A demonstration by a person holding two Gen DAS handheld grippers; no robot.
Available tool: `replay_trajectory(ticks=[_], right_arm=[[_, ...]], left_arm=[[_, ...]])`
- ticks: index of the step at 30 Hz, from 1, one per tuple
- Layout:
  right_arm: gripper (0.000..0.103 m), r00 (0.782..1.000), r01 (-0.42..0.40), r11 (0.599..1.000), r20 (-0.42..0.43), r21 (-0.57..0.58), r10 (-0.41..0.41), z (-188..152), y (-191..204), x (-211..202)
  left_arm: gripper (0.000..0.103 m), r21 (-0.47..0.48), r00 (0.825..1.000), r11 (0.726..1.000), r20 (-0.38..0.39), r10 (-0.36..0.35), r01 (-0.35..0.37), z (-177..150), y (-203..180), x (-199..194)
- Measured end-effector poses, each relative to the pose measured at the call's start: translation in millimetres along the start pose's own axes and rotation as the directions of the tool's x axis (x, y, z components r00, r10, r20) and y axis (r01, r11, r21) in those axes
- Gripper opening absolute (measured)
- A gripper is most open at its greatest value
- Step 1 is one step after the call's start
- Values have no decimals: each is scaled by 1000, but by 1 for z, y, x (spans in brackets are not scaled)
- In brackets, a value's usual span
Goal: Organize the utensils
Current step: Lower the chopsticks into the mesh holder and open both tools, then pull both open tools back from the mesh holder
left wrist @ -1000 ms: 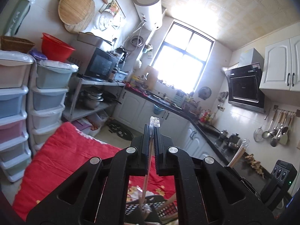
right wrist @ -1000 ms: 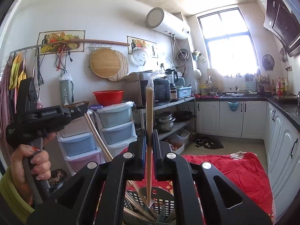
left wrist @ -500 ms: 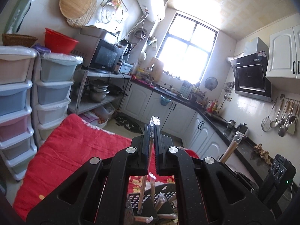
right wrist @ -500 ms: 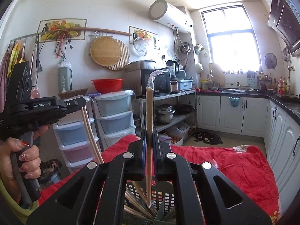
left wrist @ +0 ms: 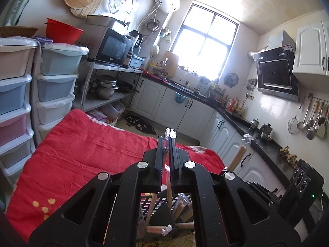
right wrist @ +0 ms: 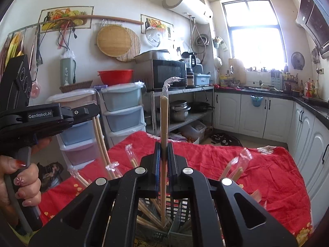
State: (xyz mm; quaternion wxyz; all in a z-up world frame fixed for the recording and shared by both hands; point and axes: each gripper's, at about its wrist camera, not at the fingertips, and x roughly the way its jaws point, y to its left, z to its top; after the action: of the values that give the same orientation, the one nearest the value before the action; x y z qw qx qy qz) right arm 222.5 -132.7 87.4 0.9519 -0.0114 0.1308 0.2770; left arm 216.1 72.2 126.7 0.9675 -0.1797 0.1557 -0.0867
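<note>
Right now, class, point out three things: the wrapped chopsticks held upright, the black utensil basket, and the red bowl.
wrapped chopsticks (right wrist: 164, 119), right wrist view, middle of the wooden shaft
black utensil basket (right wrist: 176, 207), right wrist view, slotted wall
red bowl (right wrist: 115, 77), right wrist view, outer side

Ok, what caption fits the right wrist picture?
Right gripper shut on wrapped chopsticks, lowering them into the black basket.

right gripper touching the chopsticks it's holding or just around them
Touching: the right wrist view shows the right gripper clamped on the wrapped chopsticks.
</note>
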Motion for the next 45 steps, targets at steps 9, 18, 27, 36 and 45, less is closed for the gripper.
replay_trajectory(ticks=[9,18,27,36,45], right_arm=[[7,999,6,1000,-44,20,-5,-12,2,6],[29,998,23,998,-56,51,-20,-13,-5,-8],[49,998,41,997,-52,58,-38,-8,-10,-43],[65,997,65,996,-41,62,-63,-12,-8,-83],[84,996,91,994,-22,66,-90,-22,-9,-115]], left_arm=[[2,16,999,1000,-47,-6,6,-15,-4,9],[45,9,998,1000,-66,2,-2,-16,-2,0],[88,15,998,1000,-55,3,-2,-14,-6,-32],[92,45,999,999,-50,19,-17,-24,-16,-64],[92,49,997,997,-53,54,-52,-45,-22,-81]])
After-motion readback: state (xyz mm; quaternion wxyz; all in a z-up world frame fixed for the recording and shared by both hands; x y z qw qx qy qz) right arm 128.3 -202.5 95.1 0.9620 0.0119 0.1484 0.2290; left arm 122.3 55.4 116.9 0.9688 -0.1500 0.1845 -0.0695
